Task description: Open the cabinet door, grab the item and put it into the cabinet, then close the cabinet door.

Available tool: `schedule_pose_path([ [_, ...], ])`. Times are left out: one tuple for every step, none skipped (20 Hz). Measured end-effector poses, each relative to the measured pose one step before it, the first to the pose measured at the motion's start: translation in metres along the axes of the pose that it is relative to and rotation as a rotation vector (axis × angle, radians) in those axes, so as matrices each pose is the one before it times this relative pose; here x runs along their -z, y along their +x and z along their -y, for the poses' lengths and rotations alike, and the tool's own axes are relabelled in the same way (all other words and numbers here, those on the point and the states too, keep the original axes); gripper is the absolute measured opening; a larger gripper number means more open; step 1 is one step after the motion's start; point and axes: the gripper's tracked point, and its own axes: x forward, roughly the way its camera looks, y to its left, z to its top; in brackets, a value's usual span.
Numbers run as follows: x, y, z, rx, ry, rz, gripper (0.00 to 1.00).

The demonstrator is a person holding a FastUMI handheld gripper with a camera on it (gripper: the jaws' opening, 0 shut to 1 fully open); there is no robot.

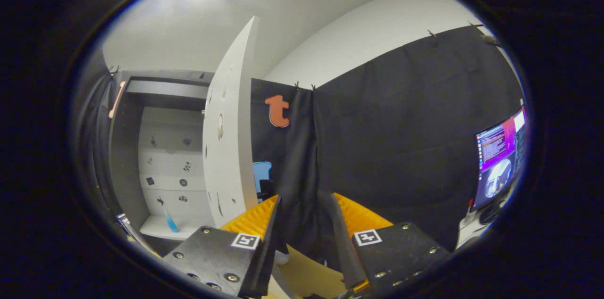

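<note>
The cabinet (125,157) stands off to the left of my fingers, a dark-framed box with a white back panel dotted with small dark marks. Its white door (231,134) is swung wide open and I see it nearly edge-on, between the cabinet's inside and the black cloth wall. A slim blue item (170,220) leans on the cabinet's white bottom shelf. My gripper (304,197) is open, pointing at the cloth wall to the right of the door, with nothing between its fingers.
A lit monitor (500,162) stands far to the right. Black cloth (401,138) hangs straight ahead. A blue shape (262,174) peeks out behind the door. A pale tabletop (306,270) lies below the fingers.
</note>
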Motion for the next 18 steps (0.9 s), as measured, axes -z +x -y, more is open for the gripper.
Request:
schedule_pose_path([
  [0.00101, 0.00341, 0.00269, 0.00602, 0.00669, -0.00599, 0.58],
  [0.00127, 0.00108, 0.00071, -0.01012, 0.01436, -0.00745, 0.57],
  [0.00079, 0.00095, -0.00129, -0.01429, 0.01131, -0.00308, 0.57],
  [0.00005, 0.00016, -0.00094, -0.01329, 0.00545, 0.00650, 0.57],
  [0.00045, 0.00181, -0.00185, -0.01604, -0.00109, -0.00176, 0.57],
  [-0.00020, -0.00089, -0.00017, -0.00708, -0.01035, 0.00257, 0.57],
  [0.00046, 0.00058, -0.00137, -0.00649, -0.01008, -0.00807, 0.57],
  [-0.00232, -0.00095, 0.00041, 0.00333, -0.00687, 0.00820, 0.57],
  [0.00000, -0.00266, 0.00020, 0.00827, -0.00215, -0.00051, 0.56],
  [-0.00162, -0.00101, 0.00052, 0.01026, 0.00227, 0.00346, 0.56],
  [0.00027, -0.00176, -0.00009, 0.01165, 0.00330, 0.00387, 0.56],
  [0.00065, -0.00204, -0.00010, 0.01372, -0.00363, 0.00062, 0.56],
  [-0.00285, -0.00107, -0.00389, -0.00446, 0.01370, 0.01185, 0.56],
  [0.00207, 0.00049, -0.00363, 0.01467, -0.00965, 0.00745, 0.48],
  [-0.00149, 0.00114, 0.00313, 0.02462, -0.00259, 0.01000, 0.40],
  [0.00174, -0.00257, -0.00239, 0.01297, 0.00594, -0.01260, 0.33],
  [0.00047, 0.00150, -0.00152, 0.00342, -0.00062, 0.00107, 0.33],
  [0.00026, -0.00047, 0.00036, -0.00534, -0.00950, -0.00193, 0.33],
])
